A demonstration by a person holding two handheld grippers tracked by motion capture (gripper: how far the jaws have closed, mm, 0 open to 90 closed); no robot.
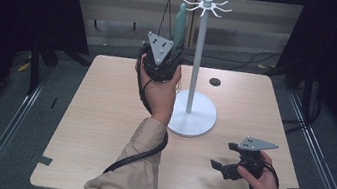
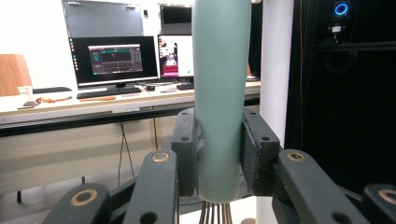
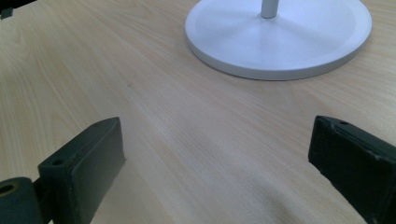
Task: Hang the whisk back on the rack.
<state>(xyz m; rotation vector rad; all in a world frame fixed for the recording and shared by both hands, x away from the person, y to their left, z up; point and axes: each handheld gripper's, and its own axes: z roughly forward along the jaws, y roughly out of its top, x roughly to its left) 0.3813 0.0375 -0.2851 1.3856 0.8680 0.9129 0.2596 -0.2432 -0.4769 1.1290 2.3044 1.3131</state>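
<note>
Above the table (image 1: 102, 115), the left gripper (image 1: 170, 49) holds a teal handle (image 1: 180, 23) upright beside the white hook stand (image 1: 197, 58), its top below the hooks; hanging looks not yet done. In the left gripper view, the jaws clamp the handle (image 2: 219, 93), long axis vertical, metal wires below. In the right gripper view, the jaws stand wide apart, empty, near the stand's base (image 3: 280, 37).

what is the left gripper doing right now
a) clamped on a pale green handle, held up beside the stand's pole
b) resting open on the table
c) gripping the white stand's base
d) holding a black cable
a: in the left gripper view the left gripper has both pads pressed against the pale green handle, raised next to the white stand.
</note>
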